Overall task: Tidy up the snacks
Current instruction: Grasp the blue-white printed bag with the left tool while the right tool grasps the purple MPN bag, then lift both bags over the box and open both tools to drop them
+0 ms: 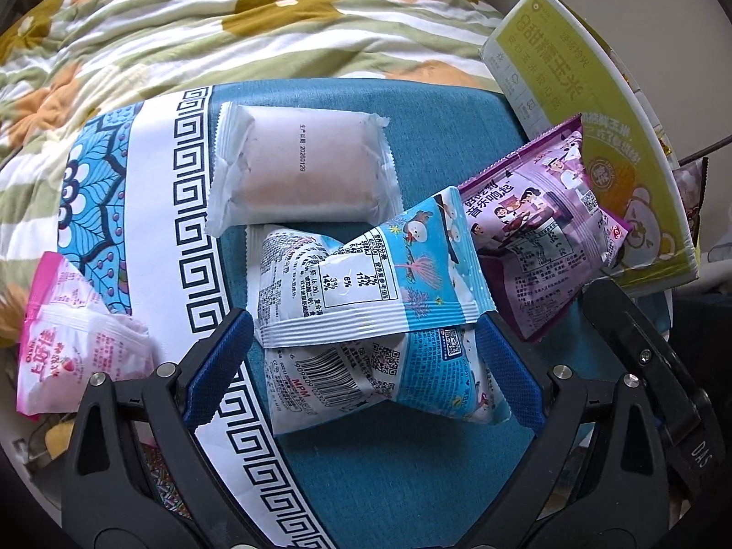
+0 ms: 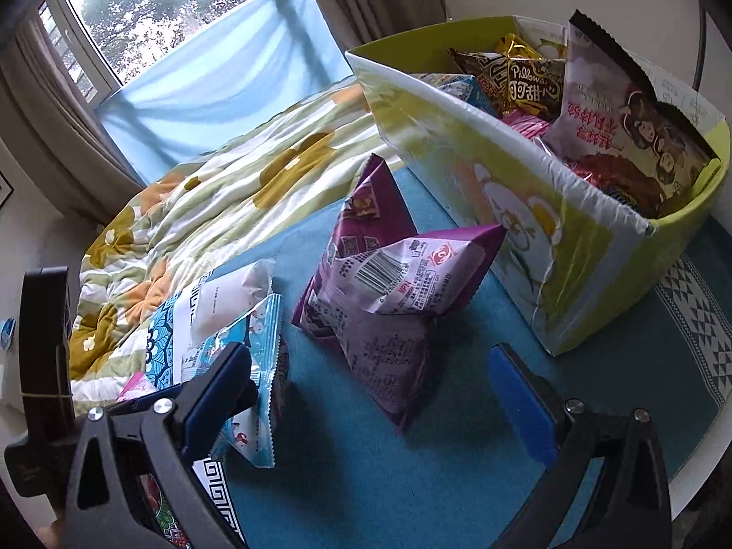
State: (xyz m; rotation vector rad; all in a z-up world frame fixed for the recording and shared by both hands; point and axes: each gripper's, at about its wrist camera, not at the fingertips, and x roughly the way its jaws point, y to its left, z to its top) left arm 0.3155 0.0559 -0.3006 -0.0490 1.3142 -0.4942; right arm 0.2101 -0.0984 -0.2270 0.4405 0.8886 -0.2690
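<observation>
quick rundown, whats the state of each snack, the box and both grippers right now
left gripper: open, straddling the blue packets
blue packets: sealed, one lying across the other
purple packets: sealed, stacked beside the box
white packet: sealed, flat on the cloth
pink packet: sealed, at the cloth's edge
box: open, partly filled
right gripper: open, empty

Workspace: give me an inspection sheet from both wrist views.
Surface: teal patterned cloth.
Job's things: blue snack packet, purple snack packet, white wrapped cake, pink packet loose; green box holding several snacks.
Clutter: nothing seen.
Grippers: left gripper open around the blue snack packet; right gripper open, empty.
Cables: thin dark line behind the box, unclear.
Surroundings: floral quilt, window, curtains.
</observation>
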